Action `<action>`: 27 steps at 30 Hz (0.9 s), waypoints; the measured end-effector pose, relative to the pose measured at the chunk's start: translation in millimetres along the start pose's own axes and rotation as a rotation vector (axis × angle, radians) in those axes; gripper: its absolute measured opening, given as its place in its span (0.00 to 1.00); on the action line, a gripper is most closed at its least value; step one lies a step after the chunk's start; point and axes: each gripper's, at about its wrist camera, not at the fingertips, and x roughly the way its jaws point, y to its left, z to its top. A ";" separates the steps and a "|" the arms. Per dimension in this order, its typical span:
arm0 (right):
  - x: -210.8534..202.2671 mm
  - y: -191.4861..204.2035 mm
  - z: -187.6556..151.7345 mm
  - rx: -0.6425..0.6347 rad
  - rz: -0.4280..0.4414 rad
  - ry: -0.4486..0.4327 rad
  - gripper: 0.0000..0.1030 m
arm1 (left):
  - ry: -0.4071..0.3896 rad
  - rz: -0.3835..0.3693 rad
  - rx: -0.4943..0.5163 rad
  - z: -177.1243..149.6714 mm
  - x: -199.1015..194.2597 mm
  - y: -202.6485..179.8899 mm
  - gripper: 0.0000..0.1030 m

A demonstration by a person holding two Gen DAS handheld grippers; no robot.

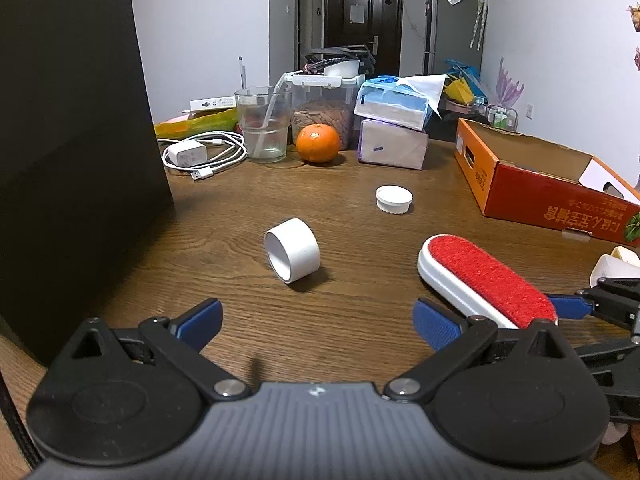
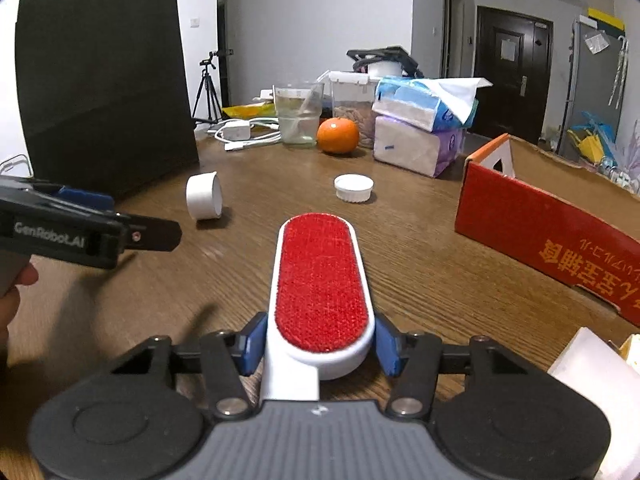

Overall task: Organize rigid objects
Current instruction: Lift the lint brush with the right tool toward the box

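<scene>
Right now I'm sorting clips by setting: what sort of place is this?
Probably a lived-in flat, at a dining table: a fridge beside the entrance door, and tissue packs and an orange on the tabletop.

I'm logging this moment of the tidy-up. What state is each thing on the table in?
Red-faced white lint brush: lying flat, red side up, clamped by right gripper.
Left gripper: open, holding nothing.
White plastic ring: tipped on its side.
Round white ribbed lid: lying flat.
Orange cardboard box: open.
Clear glass: upright.

White walls (image 1: 200,20), dark door (image 1: 362,24), grey fridge (image 1: 454,28), wooden table (image 1: 360,216).
</scene>
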 end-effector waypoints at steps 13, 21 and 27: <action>-40.0 -17.3 -0.4 0.054 -0.033 -0.103 0.53 | -0.020 -0.003 0.031 3.1 -8.3 -21.8 1.00; -68.9 -36.8 -7.8 0.086 -0.067 -0.152 0.53 | -0.040 -0.017 0.053 10.9 -17.3 -46.2 1.00; -92.2 -54.8 -16.0 0.109 -0.096 -0.188 0.53 | -0.052 -0.032 0.086 17.0 -23.3 -70.4 1.00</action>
